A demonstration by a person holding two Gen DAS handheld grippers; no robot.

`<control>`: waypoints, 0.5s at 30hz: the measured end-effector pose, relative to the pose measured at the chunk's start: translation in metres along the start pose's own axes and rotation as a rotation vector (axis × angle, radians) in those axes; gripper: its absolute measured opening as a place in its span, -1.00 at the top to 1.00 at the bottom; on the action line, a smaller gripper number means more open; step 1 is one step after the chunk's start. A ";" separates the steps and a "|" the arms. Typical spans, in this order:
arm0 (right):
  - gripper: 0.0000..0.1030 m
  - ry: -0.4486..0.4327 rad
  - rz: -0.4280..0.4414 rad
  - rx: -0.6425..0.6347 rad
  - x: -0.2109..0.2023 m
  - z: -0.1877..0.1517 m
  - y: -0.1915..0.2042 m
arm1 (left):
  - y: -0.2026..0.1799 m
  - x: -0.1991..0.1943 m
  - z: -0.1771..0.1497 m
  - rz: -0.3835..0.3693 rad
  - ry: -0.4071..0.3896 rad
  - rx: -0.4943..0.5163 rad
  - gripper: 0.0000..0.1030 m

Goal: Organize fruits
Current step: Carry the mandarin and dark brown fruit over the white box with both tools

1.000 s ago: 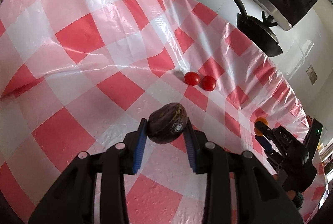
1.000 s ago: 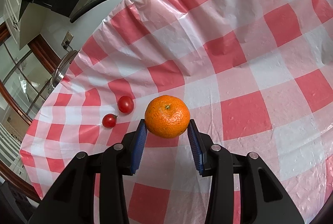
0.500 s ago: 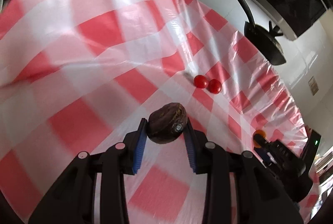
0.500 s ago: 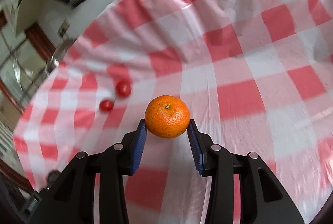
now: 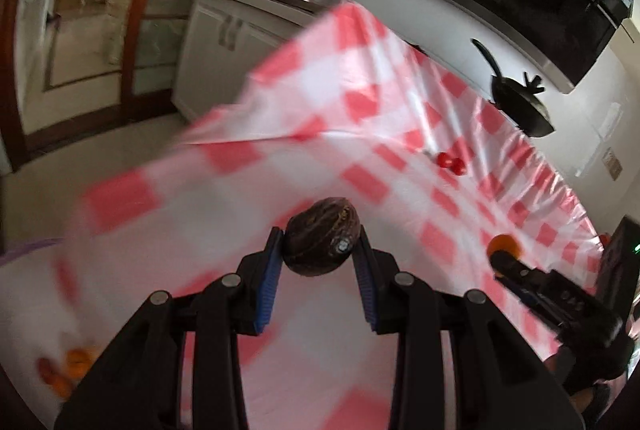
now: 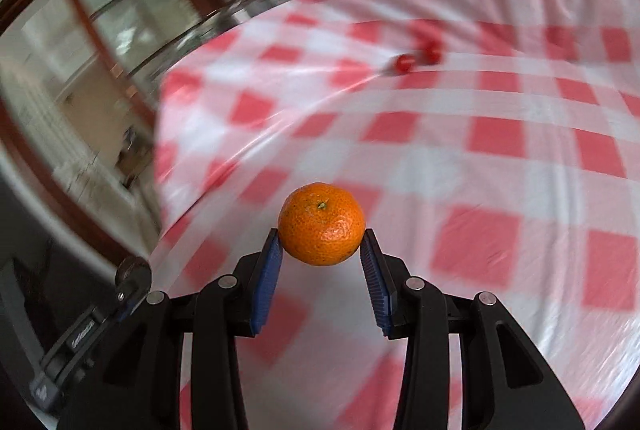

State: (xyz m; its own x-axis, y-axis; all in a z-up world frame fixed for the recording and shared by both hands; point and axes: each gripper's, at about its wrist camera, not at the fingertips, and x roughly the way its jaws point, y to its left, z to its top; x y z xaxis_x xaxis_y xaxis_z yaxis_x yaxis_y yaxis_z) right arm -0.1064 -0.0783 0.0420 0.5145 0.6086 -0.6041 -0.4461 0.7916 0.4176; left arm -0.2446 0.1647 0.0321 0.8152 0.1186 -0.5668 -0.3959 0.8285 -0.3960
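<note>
Red-and-white checked plastic tablecloth (image 5: 360,102) is covering a kitchen table, with white cabinets and a black frying pan (image 5: 520,106) showing beyond its far edge. Over the near part of the cloth, the left gripper (image 5: 320,262) is clenching a dark brown, wrinkled round fruit (image 5: 322,236) between its blue pads, clear of the surface. The right gripper (image 6: 322,258) is clamping a bright orange mandarin (image 6: 322,224) the same way, also in the air; in the left wrist view it is showing at the right edge. Two small red cherry tomatoes (image 5: 450,162) are lying side by side far out on the cloth, untouched. At the near left corner of the left wrist view, a blurred cluster of orange and red fruit (image 5: 64,366) is sitting on something pale, possibly the collecting spot. Judging by this, the sorting is partly done: two pieces are in transit, and the tomatoes are awaiting pickup.
</note>
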 end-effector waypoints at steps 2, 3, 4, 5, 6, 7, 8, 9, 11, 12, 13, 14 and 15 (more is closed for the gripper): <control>0.22 0.016 0.021 -0.061 -0.001 -0.013 0.026 | 0.022 -0.018 -0.006 0.030 -0.004 0.005 0.32; 0.22 0.025 0.032 -0.097 -0.002 -0.020 0.039 | 0.031 -0.024 -0.008 0.040 -0.003 0.004 0.32; 0.22 0.031 0.041 -0.130 -0.004 -0.027 0.051 | 0.042 -0.031 -0.010 0.051 -0.001 0.001 0.32; 0.22 0.038 0.054 -0.170 -0.005 -0.036 0.067 | 0.052 -0.038 -0.013 0.063 0.001 -0.001 0.32; 0.22 0.047 0.069 -0.203 -0.006 -0.045 0.080 | 0.062 -0.044 -0.015 0.074 0.004 -0.002 0.32; 0.22 0.056 0.084 -0.235 -0.008 -0.053 0.092 | 0.069 -0.047 -0.018 0.080 0.005 -0.005 0.32; 0.22 0.067 0.103 -0.285 -0.009 -0.065 0.110 | 0.080 -0.053 -0.022 0.092 0.008 -0.012 0.32; 0.22 0.072 0.112 -0.314 -0.011 -0.073 0.120 | 0.089 -0.058 -0.026 0.104 0.012 -0.015 0.32; 0.22 0.094 0.144 -0.392 -0.012 -0.091 0.146 | 0.106 -0.064 -0.034 0.132 0.020 -0.020 0.32; 0.22 0.103 0.159 -0.429 -0.013 -0.100 0.157 | 0.114 -0.067 -0.039 0.143 0.026 -0.028 0.32; 0.22 0.116 0.178 -0.479 -0.013 -0.112 0.172 | 0.126 -0.070 -0.046 0.155 0.040 -0.047 0.32; 0.22 0.127 0.192 -0.514 -0.013 -0.121 0.182 | 0.134 -0.071 -0.052 0.167 0.049 -0.060 0.32; 0.22 0.139 0.206 -0.551 -0.012 -0.130 0.192 | 0.144 -0.073 -0.058 0.182 0.059 -0.074 0.32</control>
State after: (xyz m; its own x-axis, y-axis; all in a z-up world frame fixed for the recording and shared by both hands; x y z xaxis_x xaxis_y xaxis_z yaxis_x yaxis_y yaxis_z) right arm -0.2932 0.0590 0.0411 0.2933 0.7042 -0.6466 -0.8594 0.4906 0.1444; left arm -0.3856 0.2437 -0.0256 0.7019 0.2285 -0.6746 -0.5663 0.7534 -0.3341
